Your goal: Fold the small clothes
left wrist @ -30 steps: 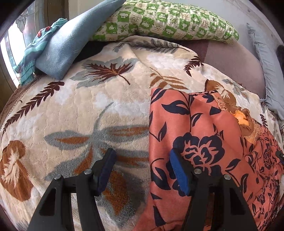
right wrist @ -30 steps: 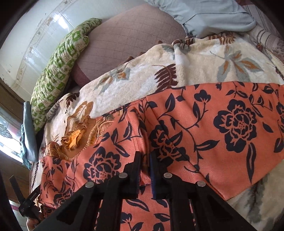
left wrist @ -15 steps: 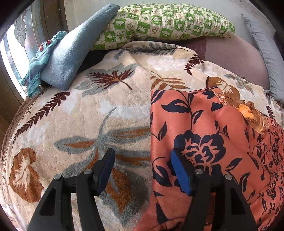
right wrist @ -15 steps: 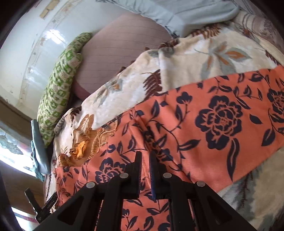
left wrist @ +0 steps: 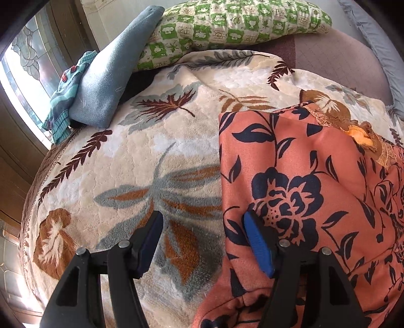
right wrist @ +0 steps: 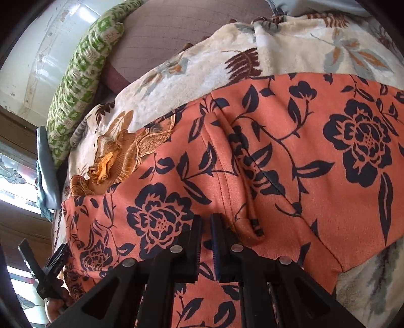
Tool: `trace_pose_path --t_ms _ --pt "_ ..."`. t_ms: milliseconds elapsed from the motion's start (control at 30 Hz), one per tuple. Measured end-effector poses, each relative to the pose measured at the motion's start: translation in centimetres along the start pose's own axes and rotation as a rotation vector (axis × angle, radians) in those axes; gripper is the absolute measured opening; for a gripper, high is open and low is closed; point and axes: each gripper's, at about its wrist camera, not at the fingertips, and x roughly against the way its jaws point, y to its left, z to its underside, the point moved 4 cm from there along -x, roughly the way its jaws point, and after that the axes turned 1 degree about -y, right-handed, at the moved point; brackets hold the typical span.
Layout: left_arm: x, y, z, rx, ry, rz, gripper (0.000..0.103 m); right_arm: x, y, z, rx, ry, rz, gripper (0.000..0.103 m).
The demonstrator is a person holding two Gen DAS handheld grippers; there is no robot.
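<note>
An orange garment with a dark navy flower print [left wrist: 303, 181] lies on a cream leaf-patterned blanket [left wrist: 141, 161]. Its gold embroidered neckline [right wrist: 121, 154] shows at the far side. My left gripper [left wrist: 202, 227] is open, hovering over the garment's left edge, one finger over the blanket, the other over the cloth. My right gripper [right wrist: 206, 227] has its jaws nearly together, pinching a fold of the garment [right wrist: 252, 176] near a seam. The left gripper also shows at the lower left of the right wrist view [right wrist: 48, 267].
A green checked pillow [left wrist: 227, 22] and a folded blue towel [left wrist: 111, 75] lie at the head of the bed, with a teal knit item [left wrist: 65, 96] by the window. A mauve sheet [right wrist: 161, 40] and grey pillow [left wrist: 378, 50] lie beyond the blanket.
The left gripper has backed away slightly, staying open. The right gripper stays shut on the cloth and has shifted, and the fabric has bunched into a raised fold before it.
</note>
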Motion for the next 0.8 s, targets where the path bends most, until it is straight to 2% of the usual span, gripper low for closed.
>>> trace_pose_path --t_ms 100,200,300,400,433,500,533,667,733,800 --pt "0.2 -0.4 0.3 -0.041 0.009 -0.034 0.069 0.8 0.0 0.4 0.016 0.009 -0.003 0.01" --pt "0.8 -0.4 0.2 -0.031 0.01 -0.037 0.068 2.4 -0.9 0.5 -0.026 0.02 -0.071 0.01" --pt "2.5 -0.6 -0.2 -0.01 -0.064 -0.032 0.068 6.0 -3.0 -0.7 -0.064 -0.109 -0.084 0.01" --pt "5.1 -1.6 -0.9 -0.031 -0.188 -0.024 0.073 9.9 -7.0 -2.0 -0.206 -0.265 -0.119 0.012" --pt "5.8 -1.9 -1.2 -0.03 -0.218 -0.014 0.08 11.2 -8.7 -2.1 -0.254 -0.31 -0.119 0.019" --pt "6.7 -2.4 -1.6 -0.026 -0.263 0.015 0.085 13.4 -12.2 -2.3 -0.348 -0.386 -0.088 0.058" --pt "6.9 -2.8 -1.7 -0.033 -0.272 0.028 0.086 14.6 -13.9 -2.1 -0.394 -0.443 -0.072 0.091" --pt "6.5 -4.4 -2.0 -0.094 -0.261 0.055 0.086 19.6 -19.7 -1.4 -0.5 -0.598 0.002 0.092" --pt "5.9 -5.4 -1.7 -0.135 -0.234 0.06 0.086 21.5 -23.0 -0.8 -0.578 -0.653 0.05 0.092" --pt "4.8 -6.2 -1.4 -0.168 -0.192 0.074 0.086 23.0 -26.5 -0.5 -0.676 -0.699 0.051 0.091"
